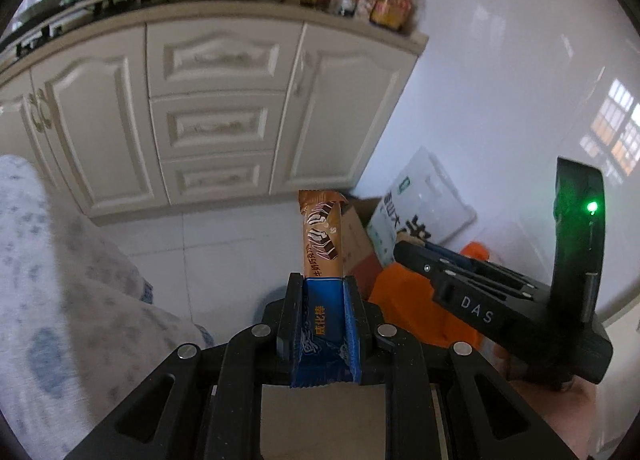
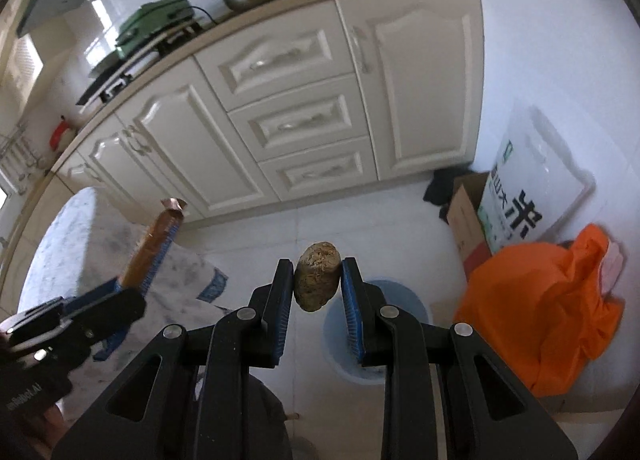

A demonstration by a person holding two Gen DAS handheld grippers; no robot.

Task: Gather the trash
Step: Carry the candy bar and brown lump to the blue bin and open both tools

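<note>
Below the cream kitchen cabinets (image 2: 304,99), both claws carry trash: left claw (image 1: 323,300) clamps a snack wrapper (image 1: 322,236), right claw (image 2: 318,280) pinches a brown lump (image 2: 317,282); next comes release over the blue bin (image 2: 384,340).

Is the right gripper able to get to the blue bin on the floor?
Probably yes. The right gripper, shut on a brownish lump, hangs above the blue bin, and nothing shows between them. The left gripper, holding the snack wrapper, is off to the side.
</note>
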